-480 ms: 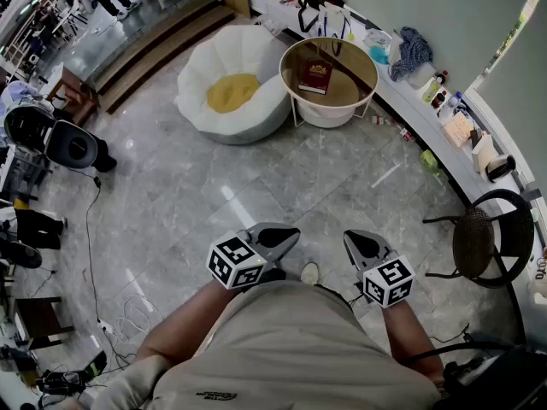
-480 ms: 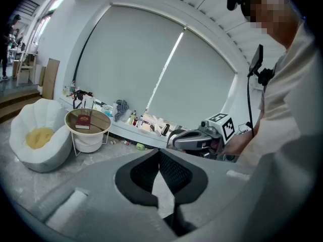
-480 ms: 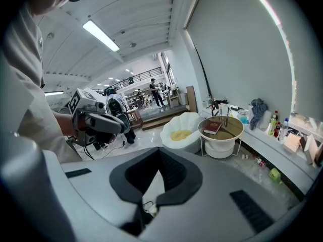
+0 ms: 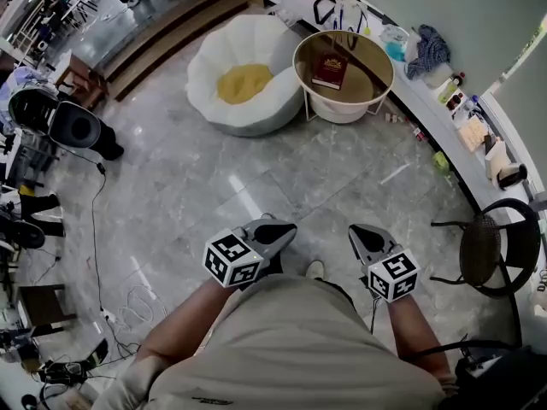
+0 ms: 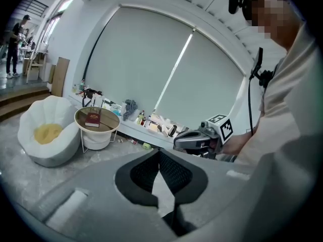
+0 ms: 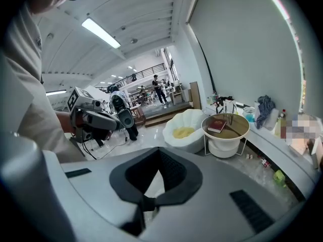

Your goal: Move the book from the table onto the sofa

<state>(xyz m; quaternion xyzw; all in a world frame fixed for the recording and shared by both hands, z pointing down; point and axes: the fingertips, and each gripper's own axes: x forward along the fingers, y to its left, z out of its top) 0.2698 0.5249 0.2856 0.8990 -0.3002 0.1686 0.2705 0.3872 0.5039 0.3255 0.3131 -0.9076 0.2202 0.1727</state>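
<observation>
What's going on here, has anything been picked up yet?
A person stands on the tiled floor, holding the left tongs and right tongs out in front of the body, both shut and empty. The red book lies on the round table across the room, right beside the white sofa with its yellow cushion. The book is well away from both tongs, so the move has not begun.

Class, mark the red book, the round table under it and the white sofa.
red book (image 4: pixel 329 71), head view, middle of its cover.
round table (image 4: pixel 366 77), head view, bare tabletop beside the book.
white sofa (image 4: pixel 248 37), head view, its far rim.
</observation>
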